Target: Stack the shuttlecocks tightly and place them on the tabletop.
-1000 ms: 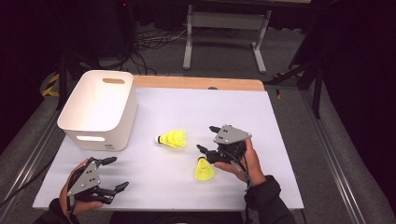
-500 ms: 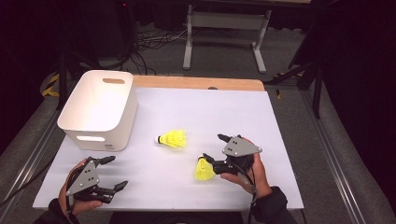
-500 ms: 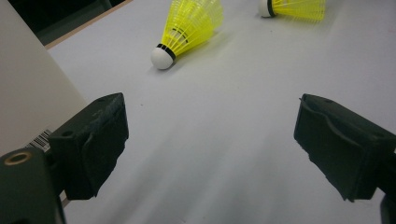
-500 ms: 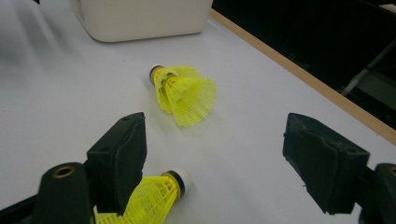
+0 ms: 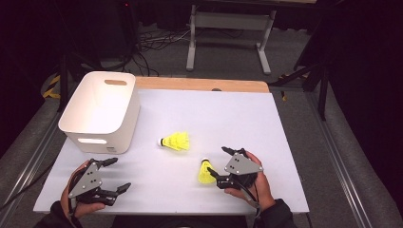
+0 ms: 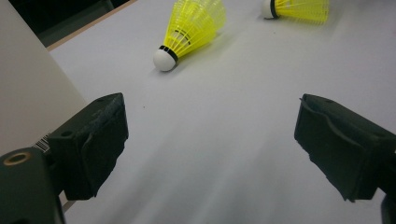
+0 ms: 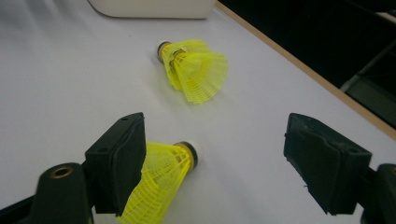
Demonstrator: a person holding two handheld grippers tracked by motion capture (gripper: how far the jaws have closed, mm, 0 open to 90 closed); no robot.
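Right tool [image 5: 219,166]: we see it at the near right of the tabletop [image 5: 266,128], held in the person's right hand [image 5: 254,183], its jaws spread wide and gripping nothing.
Near shuttlecock [image 5: 205,172]: we find it lying on the tabletop just left of the right tool; in the right gripper view the near shuttlecock [image 7: 161,175] sits partly behind the left-hand jaw, inside the gap but not pinched, its white cork pointing away from the camera.
Far shuttlecock [image 5: 176,141]: we place it on its side nearer the middle of the tabletop, cork toward the bin, apart from the near shuttlecock; the right gripper view shows it [image 7: 194,67] beyond the jaws.
Left tool [image 5: 116,175]: we see it at the near left corner, in the person's left hand [image 5: 78,202], jaws released and wide apart with bare tabletop between them in the left gripper view [image 6: 210,149].
White bin [image 5: 102,111]: we note that it stands at the far left of the tabletop, open side up, well apart from both shuttlecocks.
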